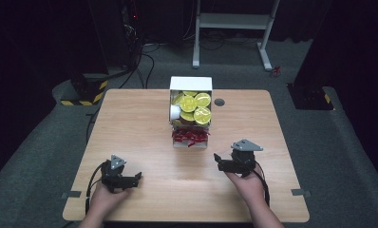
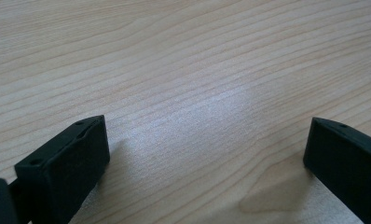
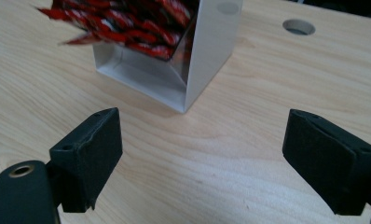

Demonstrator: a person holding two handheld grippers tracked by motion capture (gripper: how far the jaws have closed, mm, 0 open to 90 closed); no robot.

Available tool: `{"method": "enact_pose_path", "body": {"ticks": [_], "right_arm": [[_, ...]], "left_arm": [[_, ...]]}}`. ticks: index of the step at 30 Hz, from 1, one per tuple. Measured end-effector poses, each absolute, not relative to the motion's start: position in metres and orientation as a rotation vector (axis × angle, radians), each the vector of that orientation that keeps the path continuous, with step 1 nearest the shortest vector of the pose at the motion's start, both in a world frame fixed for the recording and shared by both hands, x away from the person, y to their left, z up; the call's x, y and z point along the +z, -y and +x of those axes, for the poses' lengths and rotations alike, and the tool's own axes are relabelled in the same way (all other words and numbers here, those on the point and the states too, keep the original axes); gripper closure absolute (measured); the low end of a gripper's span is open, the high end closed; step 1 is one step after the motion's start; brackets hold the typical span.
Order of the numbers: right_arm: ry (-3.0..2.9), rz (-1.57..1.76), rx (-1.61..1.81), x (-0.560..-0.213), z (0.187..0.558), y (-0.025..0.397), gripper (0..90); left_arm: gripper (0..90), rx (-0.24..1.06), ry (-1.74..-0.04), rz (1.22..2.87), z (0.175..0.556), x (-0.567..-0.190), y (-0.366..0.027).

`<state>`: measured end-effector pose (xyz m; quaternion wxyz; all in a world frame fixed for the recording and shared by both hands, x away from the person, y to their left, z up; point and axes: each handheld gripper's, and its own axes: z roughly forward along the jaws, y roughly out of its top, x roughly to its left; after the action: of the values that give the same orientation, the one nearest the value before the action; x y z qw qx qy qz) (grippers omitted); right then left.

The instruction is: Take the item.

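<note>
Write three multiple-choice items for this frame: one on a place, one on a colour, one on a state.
1. Where is the white organiser box on the table?
A. centre, toward the far edge
B. near left corner
C. near right corner

2. What colour are the packets in the box's nearest compartment?
A. blue
B. red
C. green

3. How do the jaws of the right gripper stand?
A. shut on a packet
B. shut on nothing
C. open, with nothing between them

Answers: 1 A, the high view shows it mid-table, far side. 2 B, red wrappers show in the right gripper view. 3 C, bare wood lies between the spread jaws.
</note>
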<state>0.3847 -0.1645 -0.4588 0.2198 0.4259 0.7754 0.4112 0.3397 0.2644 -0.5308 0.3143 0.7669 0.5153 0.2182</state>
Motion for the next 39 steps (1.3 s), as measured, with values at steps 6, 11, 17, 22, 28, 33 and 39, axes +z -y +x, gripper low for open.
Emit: {"method": "enact_pose_path", "body": {"ticks": [6, 11, 17, 22, 28, 33, 39], "right_arm": [[-2.123, 1.172, 1.166, -0.451, 0.385, 0.164, 12.4], [-2.104, 1.166, 1.183, -0.444, 0.384, 0.166, 12.4], [-2.066, 1.15, 1.206, -0.433, 0.383, 0.169, 13.4], [-2.067, 1.114, 1.214, -0.424, 0.381, 0.169, 14.2], [-2.063, 1.091, 1.223, -0.416, 0.379, 0.166, 14.1], [-2.056, 1.081, 1.237, -0.409, 0.379, 0.164, 13.9], [-2.046, 1.069, 1.253, -0.402, 0.379, 0.164, 14.0]], "left_arm": [[0.6, 0.574, -1.357, 2.022, 0.34, -0.531, -0.264], [0.5, 0.572, -1.355, 2.023, 0.34, -0.531, -0.265], [0.5, 0.566, -1.327, 2.039, 0.34, -0.531, -0.264], [0.6, 0.567, -1.32, 2.043, 0.34, -0.531, -0.264], [0.7, 0.564, -1.321, 2.041, 0.338, -0.531, -0.264], [0.6, 0.562, -1.32, 2.041, 0.338, -0.531, -0.264], [0.3, 0.552, -1.319, 2.038, 0.338, -0.531, -0.263]]}}
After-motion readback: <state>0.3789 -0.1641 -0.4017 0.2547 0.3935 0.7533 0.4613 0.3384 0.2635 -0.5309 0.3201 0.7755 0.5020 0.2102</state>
